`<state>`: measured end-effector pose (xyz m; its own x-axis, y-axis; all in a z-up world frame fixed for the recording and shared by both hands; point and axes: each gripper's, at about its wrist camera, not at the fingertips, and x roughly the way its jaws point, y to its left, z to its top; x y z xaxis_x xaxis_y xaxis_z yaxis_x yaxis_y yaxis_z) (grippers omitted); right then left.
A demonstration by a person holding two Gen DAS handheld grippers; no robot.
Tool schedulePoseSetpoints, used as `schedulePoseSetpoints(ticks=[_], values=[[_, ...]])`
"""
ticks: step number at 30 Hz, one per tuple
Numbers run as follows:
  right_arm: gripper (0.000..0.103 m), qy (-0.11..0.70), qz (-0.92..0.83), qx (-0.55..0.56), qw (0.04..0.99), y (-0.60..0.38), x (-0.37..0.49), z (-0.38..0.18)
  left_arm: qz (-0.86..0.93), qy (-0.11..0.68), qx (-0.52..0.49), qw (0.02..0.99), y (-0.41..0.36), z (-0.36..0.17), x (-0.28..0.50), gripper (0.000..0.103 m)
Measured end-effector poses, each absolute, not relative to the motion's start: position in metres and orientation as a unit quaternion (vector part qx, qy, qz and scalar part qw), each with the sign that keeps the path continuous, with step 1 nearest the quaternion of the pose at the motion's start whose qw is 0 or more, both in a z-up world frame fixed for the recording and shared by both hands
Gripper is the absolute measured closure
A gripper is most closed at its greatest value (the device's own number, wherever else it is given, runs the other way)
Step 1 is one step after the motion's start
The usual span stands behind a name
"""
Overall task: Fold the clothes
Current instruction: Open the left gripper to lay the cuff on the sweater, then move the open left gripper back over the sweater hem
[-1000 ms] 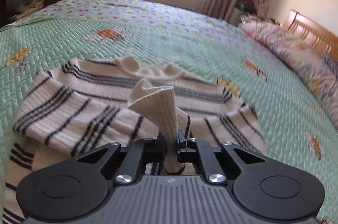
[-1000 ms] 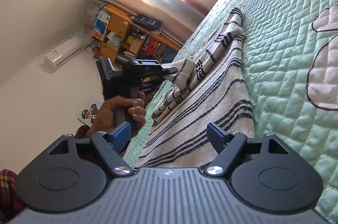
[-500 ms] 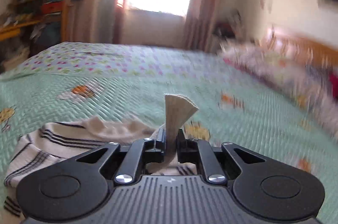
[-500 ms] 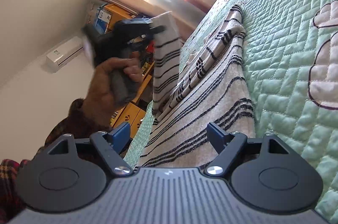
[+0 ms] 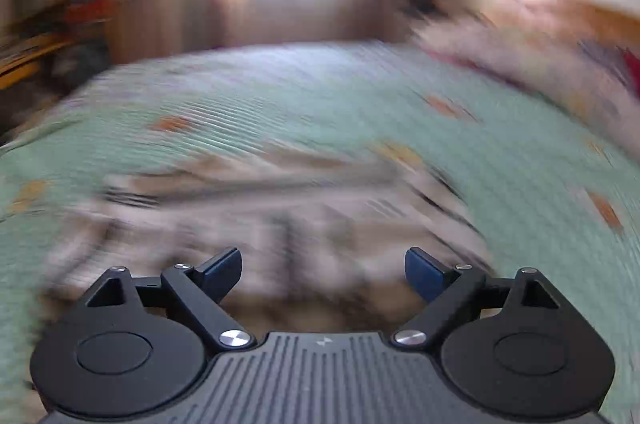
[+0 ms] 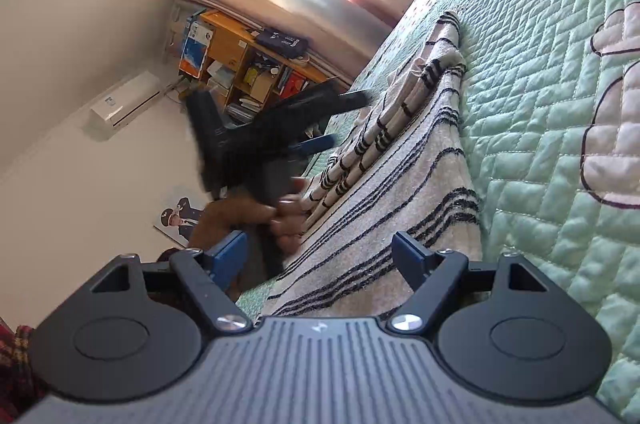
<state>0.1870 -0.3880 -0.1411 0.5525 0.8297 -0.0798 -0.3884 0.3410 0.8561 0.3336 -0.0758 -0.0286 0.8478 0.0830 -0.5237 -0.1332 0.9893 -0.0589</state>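
On the green quilted bedspread [image 6: 540, 72] lies the striped sweater [image 6: 408, 184], cream with dark bands, spread out and partly doubled over itself. The left gripper [image 5: 323, 266] has just been opening: a second ago it pinched the cream sleeve cuff and carried it up over the body; now its jaws stand spread with nothing between them, and the sleeve is back down on the garment. Left wrist view heavily motion-blurred, so the exact lie of the dropped sleeve cannot be made out there. In the right wrist view the left gripper [image 6: 340, 122] sits in the person's hand [image 6: 256, 216] just beside the sweater's near edge, blue fingers [image 6: 316, 146] apart, no cloth in them. The right gripper [image 6: 320, 260] is unchanged, jaws wide, empty, hovering over the hem end of the sweater without touching it as far as can be seen. Judgement: the sleeve fold-in on this side looks done and released; next likely the other sleeve or a fold of the body lengthwise. Risk: a thick ribbed knit may spring back or bunch where it was dropped, so the fold may need smoothing.
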Motion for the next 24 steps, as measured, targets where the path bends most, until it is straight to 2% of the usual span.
schedulePoseSetpoints(ticks=[4,5,6,7,9,12,15,19,20,22,24], values=[[0.023,0.267,0.39,0.41,0.78,-0.385,0.187,-0.142,0.138,0.27,-0.148,0.941,0.018,-0.03,0.351,0.012],[0.023,0.268,0.39,0.409,0.78,-0.384,0.188,-0.142,0.15,0.304,-0.144,0.93,0.032,-0.047,0.358,0.012],[0.023,0.269,0.389,0.407,0.781,-0.383,0.189,-0.142,0.162,0.345,-0.133,0.915,0.044,-0.067,0.365,0.017],[0.023,0.27,0.389,0.406,0.782,-0.382,0.189,-0.143,0.175,0.385,-0.122,0.898,0.056,-0.086,0.372,0.019],[0.023,0.272,0.388,0.402,0.784,-0.381,0.19,-0.143,0.166,0.355,-0.103,0.914,0.058,-0.092,0.358,0.017],[0.023,0.272,0.387,0.397,0.787,-0.379,0.19,-0.144,0.17,0.354,-0.097,0.915,0.053,-0.088,0.353,0.017],[0.023,0.272,0.386,0.393,0.789,-0.378,0.19,-0.144,0.174,0.342,-0.13,0.914,0.057,-0.077,0.346,0.019],[0.023,0.271,0.387,0.388,0.791,-0.377,0.191,-0.144,0.141,0.282,-0.166,0.934,0.056,-0.051,0.34,0.019],[0.023,0.271,0.387,0.388,0.791,-0.377,0.191,-0.144,0.138,0.272,-0.15,0.941,0.053,-0.047,0.346,0.018],[0.023,0.272,0.388,0.388,0.791,-0.377,0.192,-0.144,0.161,0.278,-0.097,0.942,0.05,-0.054,0.361,0.003],[0.023,0.274,0.389,0.385,0.791,-0.376,0.192,-0.144,0.198,0.364,-0.075,0.907,0.058,-0.087,0.385,0.0]])
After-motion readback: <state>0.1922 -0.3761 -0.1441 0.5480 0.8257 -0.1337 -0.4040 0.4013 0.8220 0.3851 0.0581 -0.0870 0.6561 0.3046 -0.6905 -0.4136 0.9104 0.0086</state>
